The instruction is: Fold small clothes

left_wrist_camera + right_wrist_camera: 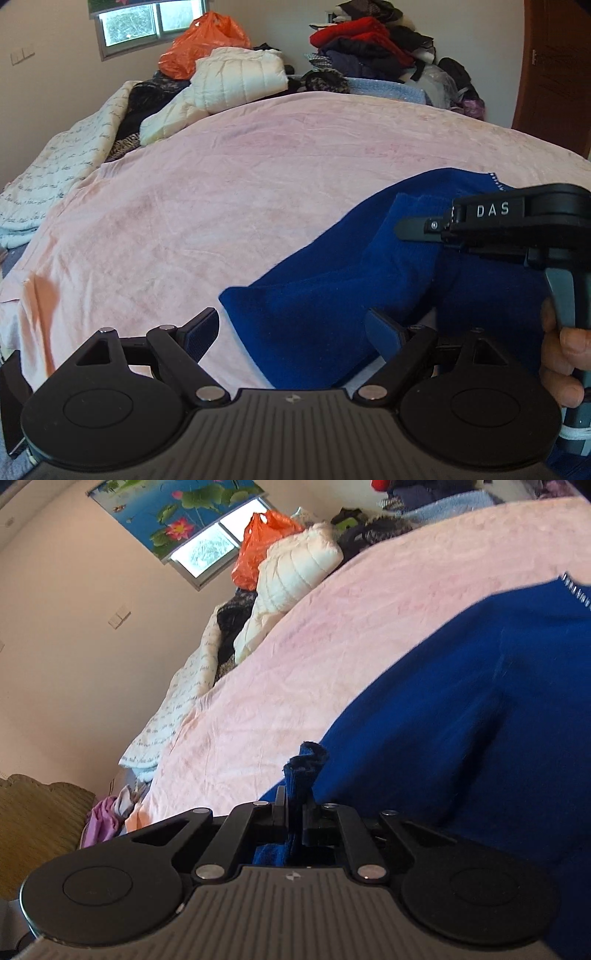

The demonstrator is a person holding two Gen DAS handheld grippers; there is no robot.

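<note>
Two grippers work one blue garment (332, 295) on a bed covered by a pink blanket (221, 184). From the left wrist camera, the left gripper (291, 332) is spread wide and grasps nothing: one finger is over bare blanket near the bed's near edge, the other over the garment's near edge, so the cloth's corner lies between the open fingers without being pressed. My guess is it is lined up to take that corner next. The garment runs from the near edge up toward the bed's right side, with a fold down its middle. The right gripper (410, 229) crosses in from the right above the cloth, a person's hand (561, 362) on its handle; from here I cannot tell what its tips hold. Piled clothes, a white padded jacket (240, 77) and an orange bag (203, 44) sit along the bed's far edge, well apart from the work.

From the right wrist camera, the right gripper (295, 812) is clenched on a bunched bit of the blue garment (461, 701), a tuft sticking up past the fingertips, presumably to lift or drag that edge for a fold. The garment fills the right of this view and runs off it, so its full shape and kind are unclear; only a pale stitched trim shows at its far corner. The left gripper is out of this view.
</note>
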